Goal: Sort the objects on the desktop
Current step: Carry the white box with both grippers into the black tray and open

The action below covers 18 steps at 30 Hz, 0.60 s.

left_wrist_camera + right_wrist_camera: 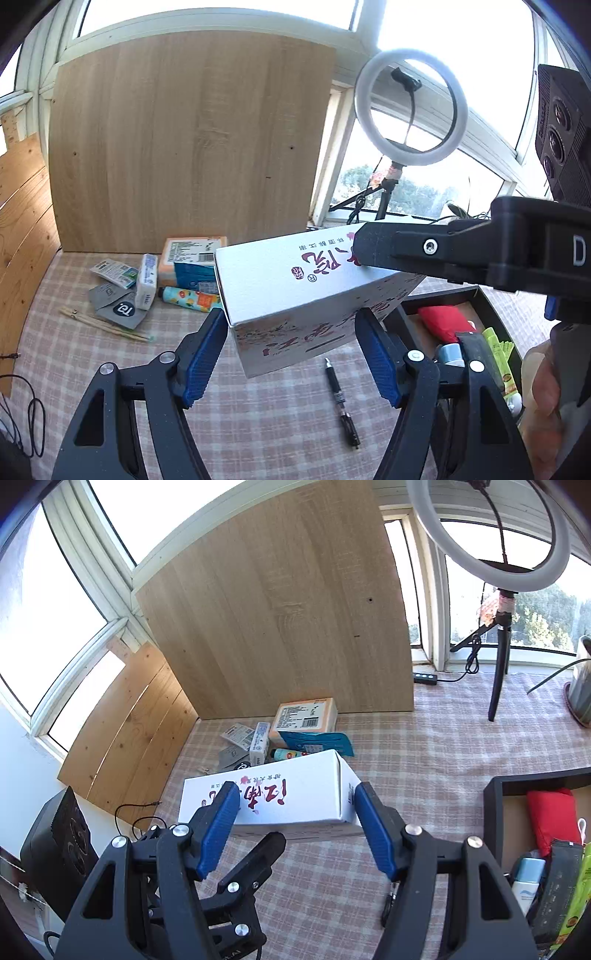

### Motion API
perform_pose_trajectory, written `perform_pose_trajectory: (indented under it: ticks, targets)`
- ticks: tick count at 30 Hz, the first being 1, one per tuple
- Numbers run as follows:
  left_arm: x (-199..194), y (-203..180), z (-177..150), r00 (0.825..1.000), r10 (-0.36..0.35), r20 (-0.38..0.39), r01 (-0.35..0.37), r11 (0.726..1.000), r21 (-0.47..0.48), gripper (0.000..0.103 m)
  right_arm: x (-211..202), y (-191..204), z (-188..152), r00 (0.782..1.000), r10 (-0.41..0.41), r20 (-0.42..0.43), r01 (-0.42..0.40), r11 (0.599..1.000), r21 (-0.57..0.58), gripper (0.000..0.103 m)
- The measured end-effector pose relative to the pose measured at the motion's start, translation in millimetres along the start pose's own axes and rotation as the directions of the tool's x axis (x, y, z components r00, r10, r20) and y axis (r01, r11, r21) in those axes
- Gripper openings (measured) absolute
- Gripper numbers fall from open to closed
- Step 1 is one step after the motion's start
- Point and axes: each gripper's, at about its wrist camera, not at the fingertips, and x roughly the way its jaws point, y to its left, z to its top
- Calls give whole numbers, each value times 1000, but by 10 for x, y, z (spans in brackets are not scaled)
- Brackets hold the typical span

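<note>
A long white box with red Chinese writing is held above the checked tablecloth. My left gripper has its blue pads on both sides of the box's near end. My right gripper straddles the box with its blue pads spread about as wide as the box; its black body reaches over the box in the left wrist view. A black tray at the right holds a red pouch and several small items.
A black pen lies on the cloth under the box. A pile of small packets, an orange box and a tube lies by the upright wooden board. A ring light on a tripod stands at the back right.
</note>
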Motion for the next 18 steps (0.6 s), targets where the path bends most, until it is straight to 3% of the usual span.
perform_pose_trajectory:
  ticks: [9,18]
  targets:
    - [386,-1600,124,981,-184,-67,193,968,160,69,-1036,-1367,-56,977,-181,116,159,972,173,64]
    - [814,-2844,242,960,-251,-121,276,913,300,69,-1621,-2485,-242,950,-283,130,219,905,366,64]
